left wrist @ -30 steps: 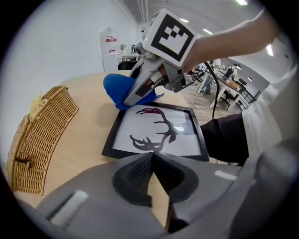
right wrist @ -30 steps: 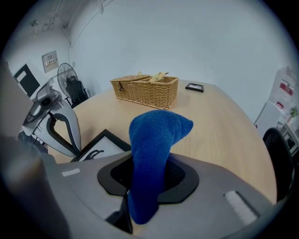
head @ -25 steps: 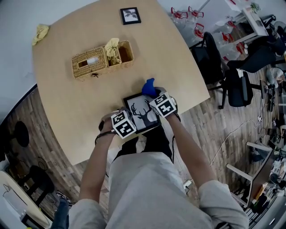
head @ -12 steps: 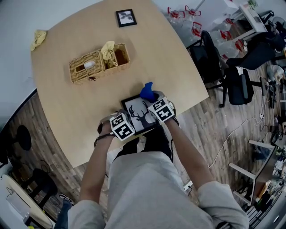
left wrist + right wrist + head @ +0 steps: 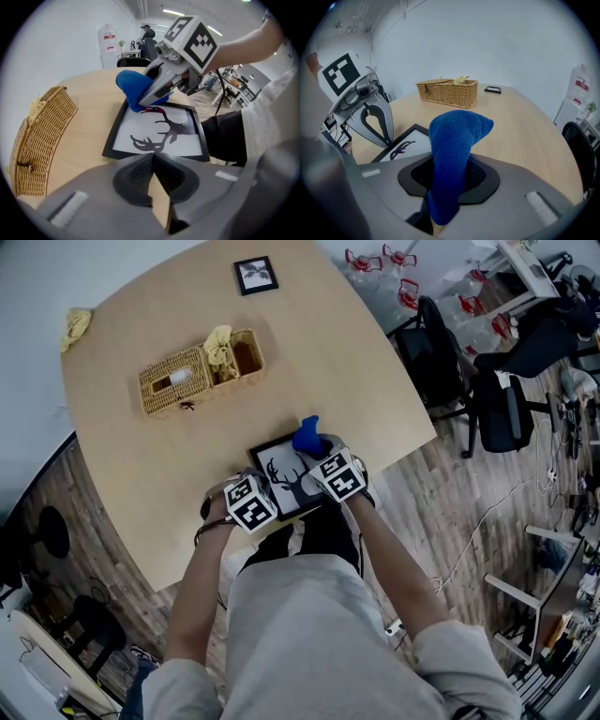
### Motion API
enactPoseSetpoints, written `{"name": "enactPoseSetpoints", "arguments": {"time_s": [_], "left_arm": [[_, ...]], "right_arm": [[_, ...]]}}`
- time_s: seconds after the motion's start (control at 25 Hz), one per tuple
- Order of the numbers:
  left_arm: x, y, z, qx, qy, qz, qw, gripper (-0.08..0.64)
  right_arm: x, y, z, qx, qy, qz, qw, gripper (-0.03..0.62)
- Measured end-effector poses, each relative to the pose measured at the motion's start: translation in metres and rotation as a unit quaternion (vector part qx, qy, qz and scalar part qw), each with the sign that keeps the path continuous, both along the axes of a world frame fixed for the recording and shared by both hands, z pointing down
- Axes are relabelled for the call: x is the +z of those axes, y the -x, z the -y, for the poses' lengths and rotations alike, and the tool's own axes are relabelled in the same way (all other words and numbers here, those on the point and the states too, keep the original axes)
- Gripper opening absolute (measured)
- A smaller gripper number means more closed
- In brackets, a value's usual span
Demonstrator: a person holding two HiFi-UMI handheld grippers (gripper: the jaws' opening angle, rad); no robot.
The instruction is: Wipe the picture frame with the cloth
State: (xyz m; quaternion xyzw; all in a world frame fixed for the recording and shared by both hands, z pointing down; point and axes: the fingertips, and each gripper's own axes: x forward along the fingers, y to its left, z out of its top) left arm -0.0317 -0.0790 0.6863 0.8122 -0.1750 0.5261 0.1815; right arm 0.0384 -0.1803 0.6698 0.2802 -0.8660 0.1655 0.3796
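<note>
A black picture frame (image 5: 284, 480) with a deer silhouette lies flat near the table's front edge; it also shows as the frame (image 5: 157, 131) in the left gripper view. My right gripper (image 5: 449, 174) is shut on a blue cloth (image 5: 457, 136). The cloth (image 5: 131, 88) rests on the frame's far corner, under the right gripper (image 5: 146, 99). In the head view the cloth (image 5: 307, 435) pokes out beyond the right gripper (image 5: 323, 460). My left gripper (image 5: 152, 157) is shut, its tips at the frame's near edge with nothing seen between them.
A wicker basket (image 5: 187, 385) stands mid-table with a yellow cloth (image 5: 218, 341) in one compartment. A small framed picture (image 5: 255, 275) lies at the far edge and another yellow cloth (image 5: 77, 322) at the far left corner. Office chairs (image 5: 487, 399) stand right of the table.
The right gripper with the blue cloth has edged slightly inward over the frame's far corner. The left gripper has stayed at the frame's near edge.
</note>
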Motion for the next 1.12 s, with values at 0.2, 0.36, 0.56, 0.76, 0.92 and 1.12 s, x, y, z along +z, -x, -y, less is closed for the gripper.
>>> {"name": "enactPoseSetpoints", "arguments": {"time_s": [0.2,0.36,0.56,0.76,0.92,1.12], "left_arm": [[0.000,0.001,0.000,0.000,-0.001,0.006,1.0000,0.052],[0.000,0.000,0.000,0.000,-0.003,0.008,1.0000,0.054],[0.001,0.001,0.000,-0.001,-0.007,0.009,0.9999,0.052],[0.001,0.000,0.000,-0.002,-0.011,0.013,0.9999,0.054],[0.001,0.001,-0.001,-0.003,-0.014,0.015,0.9998,0.054],[0.000,0.000,-0.001,-0.002,-0.015,0.012,0.9998,0.054]], "right_arm": [[0.004,-0.011,-0.014,0.008,0.010,0.005,1.000,0.109],[0.006,-0.023,-0.035,0.017,0.025,0.014,0.999,0.114],[0.010,-0.033,-0.054,0.024,0.032,0.010,0.999,0.114],[0.010,-0.041,-0.067,0.027,0.036,0.005,0.999,0.114],[0.008,-0.044,-0.077,0.028,0.038,0.005,0.999,0.114],[0.011,-0.053,-0.092,0.032,0.044,0.004,0.999,0.114]]}}
